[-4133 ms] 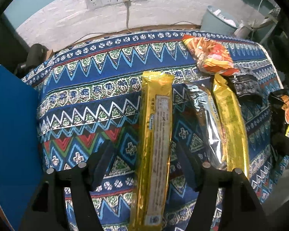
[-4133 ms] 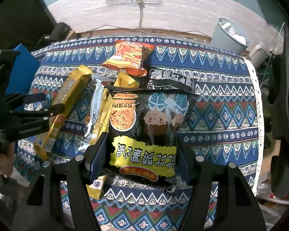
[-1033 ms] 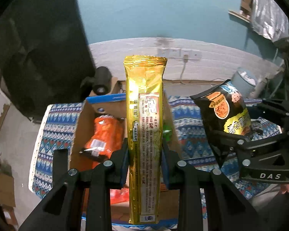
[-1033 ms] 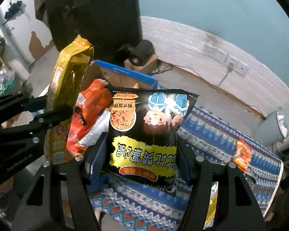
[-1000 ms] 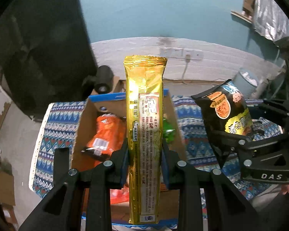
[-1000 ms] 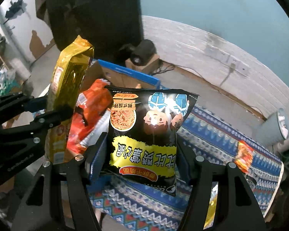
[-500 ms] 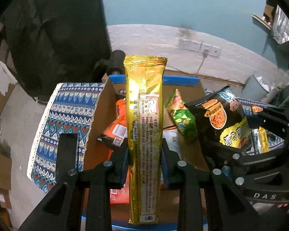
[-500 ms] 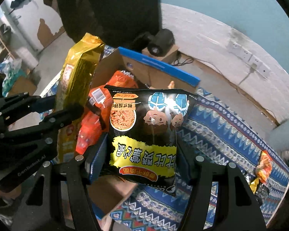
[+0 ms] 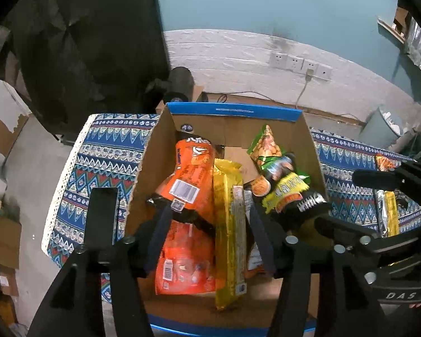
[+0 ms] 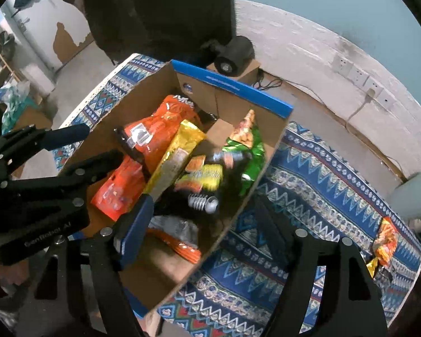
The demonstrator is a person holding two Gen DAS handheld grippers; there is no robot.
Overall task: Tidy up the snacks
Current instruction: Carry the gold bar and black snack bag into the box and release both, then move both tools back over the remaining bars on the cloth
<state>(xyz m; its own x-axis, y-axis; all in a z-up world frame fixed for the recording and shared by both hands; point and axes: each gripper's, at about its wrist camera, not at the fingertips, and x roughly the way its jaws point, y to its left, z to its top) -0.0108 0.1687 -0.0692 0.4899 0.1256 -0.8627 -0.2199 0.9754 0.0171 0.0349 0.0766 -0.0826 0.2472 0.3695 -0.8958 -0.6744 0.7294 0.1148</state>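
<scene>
Over the open brown cardboard box (image 9: 154, 151), both grippers' jaws had just spread, dropping the long gold foil packet (image 9: 228, 224) and black crinkly noodle bag (image 10: 207, 179) inside. The left gripper (image 9: 207, 238) and right gripper (image 10: 202, 224) hung so low that lifting carelessly could have snagged a wrapper.

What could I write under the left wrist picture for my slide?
Left tool open above the box, gold pack dropped among orange bags, jaws just opened.

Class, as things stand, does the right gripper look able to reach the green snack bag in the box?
Probably yes: the green snack bag lies uncovered on top, and the right gripper hangs open above the box.
</scene>
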